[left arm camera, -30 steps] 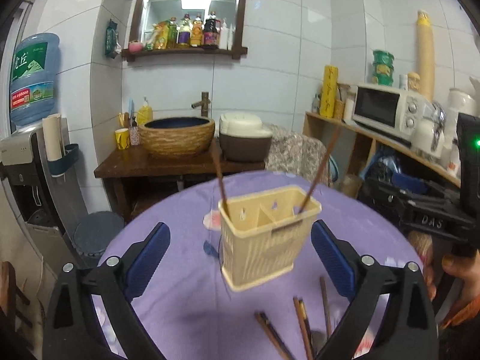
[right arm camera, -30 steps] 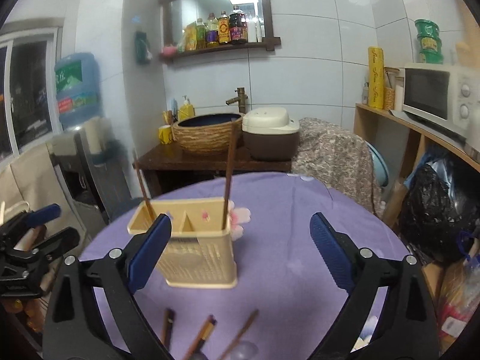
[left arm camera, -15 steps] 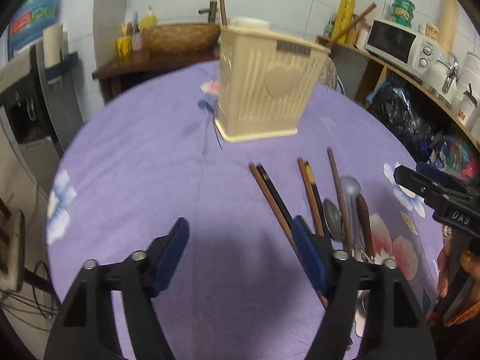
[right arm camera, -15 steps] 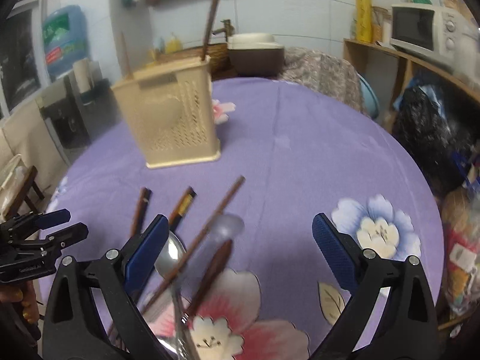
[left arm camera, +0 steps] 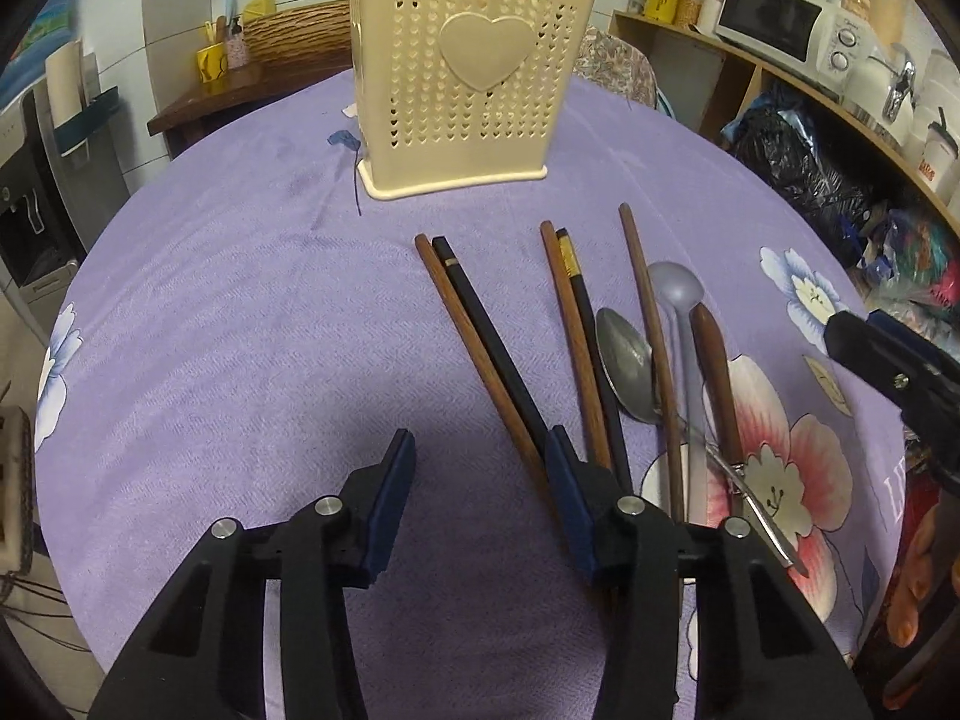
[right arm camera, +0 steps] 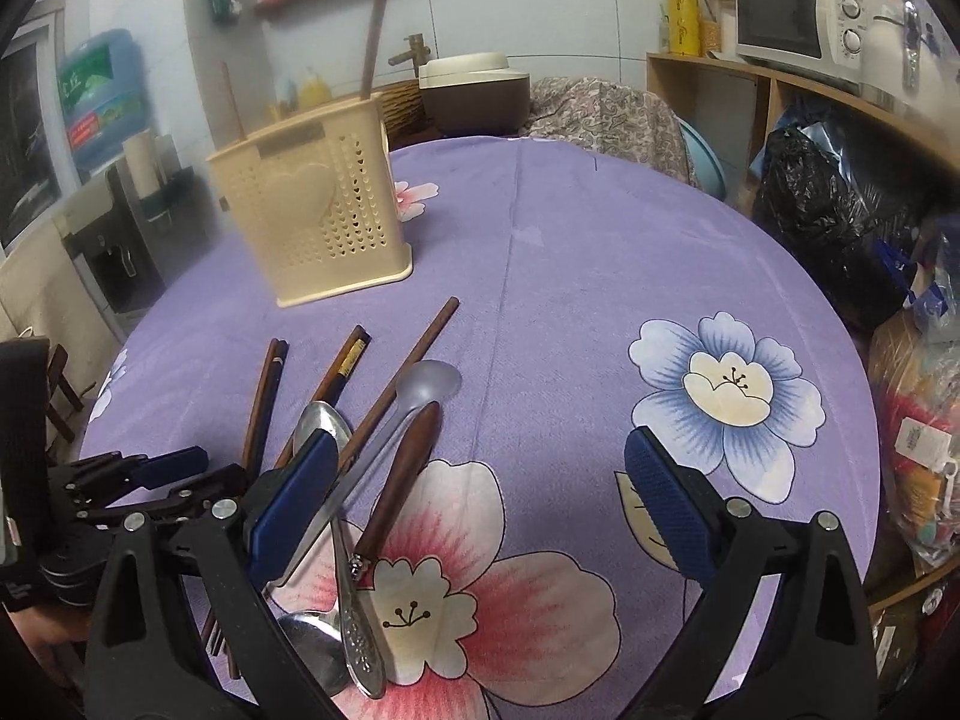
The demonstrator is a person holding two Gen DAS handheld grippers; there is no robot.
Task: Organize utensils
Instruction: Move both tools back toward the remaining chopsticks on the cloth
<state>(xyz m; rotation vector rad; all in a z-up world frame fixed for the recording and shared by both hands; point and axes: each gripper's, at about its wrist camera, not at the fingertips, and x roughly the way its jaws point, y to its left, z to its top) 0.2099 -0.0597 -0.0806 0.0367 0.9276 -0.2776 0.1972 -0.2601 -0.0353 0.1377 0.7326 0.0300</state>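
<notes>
My left gripper [left arm camera: 477, 483] has come down low over the purple tablecloth [left arm camera: 240, 312], and its jaws have just been closing; they are half-narrowed now with only bare cloth between them, nothing grasped. Its right pad sits just against the near ends of the leftmost chopstick pair [left arm camera: 480, 336], so I judge I am lining up on those but not yet straddling them. My right gripper [right arm camera: 480, 498] has dropped too and stands wide and released, its left pad over the steel spoon [right arm camera: 321, 429].

Beyond the left gripper lie a second chopstick pair [left arm camera: 579, 336], a single brown chopstick [left arm camera: 651, 330], the grey plastic spoon [left arm camera: 675, 294] and a wooden-handled utensil [left arm camera: 714, 378], overlapping in a loose heap, which could drag along with any pick.

Farther on stands the cream utensil holder [left arm camera: 468, 78], upright, with two sticks already in it. Behind the holder are a woven basin [left arm camera: 294, 33] and a microwave [left arm camera: 774, 15].
</notes>
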